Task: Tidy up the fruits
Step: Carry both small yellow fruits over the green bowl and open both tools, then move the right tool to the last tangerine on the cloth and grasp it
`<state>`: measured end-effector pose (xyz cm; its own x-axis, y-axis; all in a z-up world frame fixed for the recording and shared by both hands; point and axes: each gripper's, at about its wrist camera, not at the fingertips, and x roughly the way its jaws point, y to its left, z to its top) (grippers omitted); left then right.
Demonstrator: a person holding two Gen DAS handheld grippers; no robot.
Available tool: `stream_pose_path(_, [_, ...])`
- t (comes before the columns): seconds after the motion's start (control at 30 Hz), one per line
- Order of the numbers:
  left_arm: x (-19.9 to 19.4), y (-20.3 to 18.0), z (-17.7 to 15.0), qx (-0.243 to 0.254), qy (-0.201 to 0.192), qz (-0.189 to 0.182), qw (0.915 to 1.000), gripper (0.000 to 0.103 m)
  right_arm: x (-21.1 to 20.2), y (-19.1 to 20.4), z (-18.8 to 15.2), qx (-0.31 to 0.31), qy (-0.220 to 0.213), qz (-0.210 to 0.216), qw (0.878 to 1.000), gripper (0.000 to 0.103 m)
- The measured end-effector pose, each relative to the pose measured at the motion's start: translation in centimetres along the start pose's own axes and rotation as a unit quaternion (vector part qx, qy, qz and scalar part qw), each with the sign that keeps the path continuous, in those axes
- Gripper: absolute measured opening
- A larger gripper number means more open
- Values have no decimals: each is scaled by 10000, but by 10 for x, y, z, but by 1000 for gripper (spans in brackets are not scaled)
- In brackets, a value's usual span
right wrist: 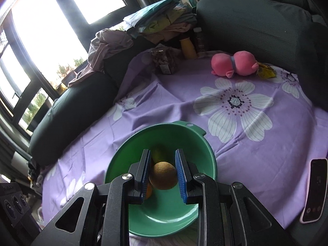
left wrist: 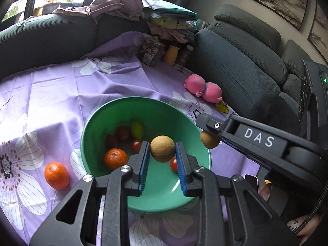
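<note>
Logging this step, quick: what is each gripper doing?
Left gripper: shut on a tan round fruit.
Right gripper: shut on another tan fruit.

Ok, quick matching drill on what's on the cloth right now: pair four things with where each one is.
Things:
1. left tongs
2. loose orange
3. pink plush toy
4. phone

Places:
A. far side of the cloth, by the sofa
B. on the cloth, outside the green bowl
C. shut on a tan round fruit over the bowl
D. lying flat near the cloth's edge

Pairs: 1-C, 2-B, 3-A, 4-D
</note>
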<state>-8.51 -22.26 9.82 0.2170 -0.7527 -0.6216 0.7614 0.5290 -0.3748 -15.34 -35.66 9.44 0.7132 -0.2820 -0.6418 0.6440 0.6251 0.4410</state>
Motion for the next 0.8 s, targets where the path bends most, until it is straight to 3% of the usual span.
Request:
stream_pose_path(0.13, [13, 3, -2, -128, 217, -90, 9996, 25, 7, -4, 0, -25, 103, -268, 9996, 26])
stream_pose_path(0.53, [25, 5, -6, -273, 507, -207, 9981, 27, 17, -6, -1, -74, 245, -323, 9992, 26])
stream_pose_path(0.63, [16, 4, -6, -199, 450, -174, 9986, 38, 15, -4, -1, -109, 229, -306, 9992, 26])
stream_pose_path(0.7, [5, 8, -5, -275, 352, -176, 9988, 53, 15, -1, -1, -169, 210, -256, 9993, 26])
stream_pose_path(0.8, [-19, 24, -4, -536, 175, -92, 9984, 60, 14, 5, -1, -275, 188, -220, 9992, 26])
